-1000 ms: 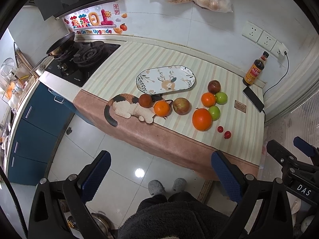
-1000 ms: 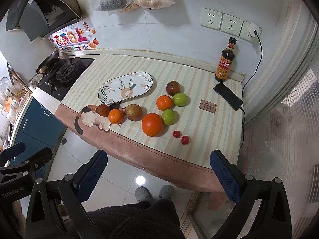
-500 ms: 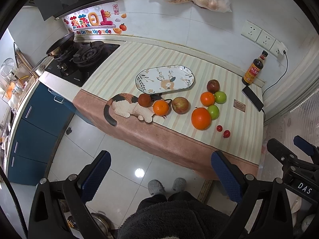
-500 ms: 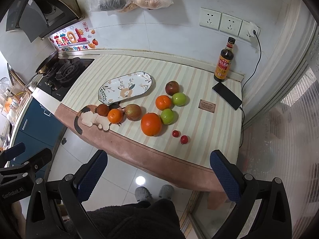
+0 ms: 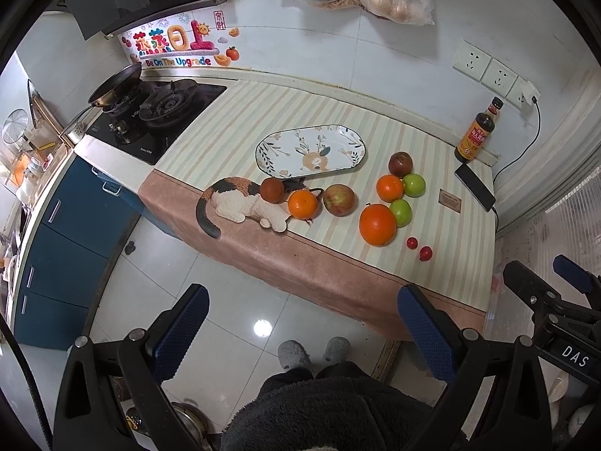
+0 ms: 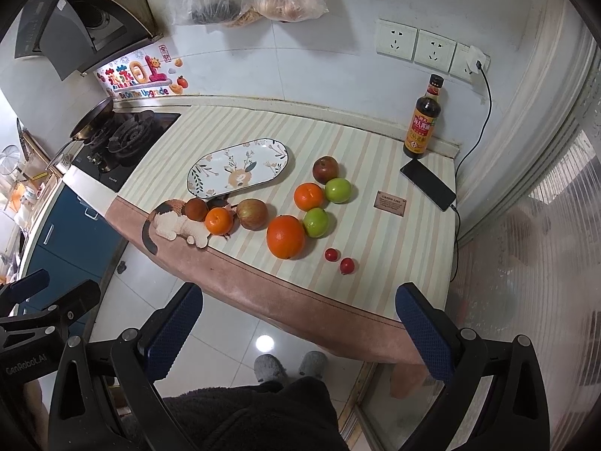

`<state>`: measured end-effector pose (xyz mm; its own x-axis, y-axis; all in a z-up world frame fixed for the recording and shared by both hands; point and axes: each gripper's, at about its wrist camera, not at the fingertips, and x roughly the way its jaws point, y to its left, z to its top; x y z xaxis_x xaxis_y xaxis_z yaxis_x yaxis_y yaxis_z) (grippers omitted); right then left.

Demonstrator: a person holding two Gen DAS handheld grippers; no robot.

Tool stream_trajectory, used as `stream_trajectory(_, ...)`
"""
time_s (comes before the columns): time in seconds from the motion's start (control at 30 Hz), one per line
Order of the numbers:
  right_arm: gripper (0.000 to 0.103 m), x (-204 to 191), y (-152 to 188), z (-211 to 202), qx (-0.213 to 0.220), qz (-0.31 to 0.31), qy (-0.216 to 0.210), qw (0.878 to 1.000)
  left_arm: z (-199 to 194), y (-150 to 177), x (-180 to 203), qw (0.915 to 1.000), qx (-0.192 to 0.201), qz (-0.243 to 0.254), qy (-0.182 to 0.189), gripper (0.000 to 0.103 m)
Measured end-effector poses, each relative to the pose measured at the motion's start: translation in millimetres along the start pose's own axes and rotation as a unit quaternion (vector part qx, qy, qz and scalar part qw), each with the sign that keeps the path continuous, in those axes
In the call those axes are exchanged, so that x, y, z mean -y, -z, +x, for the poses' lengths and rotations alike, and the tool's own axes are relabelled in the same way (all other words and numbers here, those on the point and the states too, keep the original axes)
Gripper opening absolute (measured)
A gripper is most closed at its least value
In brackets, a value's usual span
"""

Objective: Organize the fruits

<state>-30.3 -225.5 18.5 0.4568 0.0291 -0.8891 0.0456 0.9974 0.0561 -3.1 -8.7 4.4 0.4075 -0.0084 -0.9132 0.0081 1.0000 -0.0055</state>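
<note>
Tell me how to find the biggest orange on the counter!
Find the striped counter cloth, then the bunch of fruit right of the oval plate. The big orange sits nearest the front edge, touching a green apple, and is clearly larger than anything around it.

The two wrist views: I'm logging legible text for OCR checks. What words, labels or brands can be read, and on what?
"Be On The Upgrade": wall sticker behind the stove.
"DAS": right gripper's body, seen in the left view.
"GenRobot.AI": left gripper's body, seen in the right view.
Sauce bottle label, small tablecloth tag and the sticker's large characters: too small or stylised to read.
</note>
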Motion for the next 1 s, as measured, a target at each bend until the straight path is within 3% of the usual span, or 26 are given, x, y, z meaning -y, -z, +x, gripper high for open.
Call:
stream_trajectory(0.6,0.103,-6.4,3.1,-5.7,0.006,0.015,0.002,1.000,1.3,1.2,0.7,0.9999,-0.003,0.006,0.008,0.103)
stream_trajectory(0.77,0.103,-4.1,-2.9,1.0,0.009,0.033,0.005,0.999,10.5,-13.0,-11.7,0.9998,0.008,0.005,0.019,0.103)
stream_trajectory(1.0,0.103,4.8,-23.0,35.3,0.024,0.071,0.006,0.997,50.3,-45.4,-19.0,0.9993,0.032,0.020,-0.007,0.103)
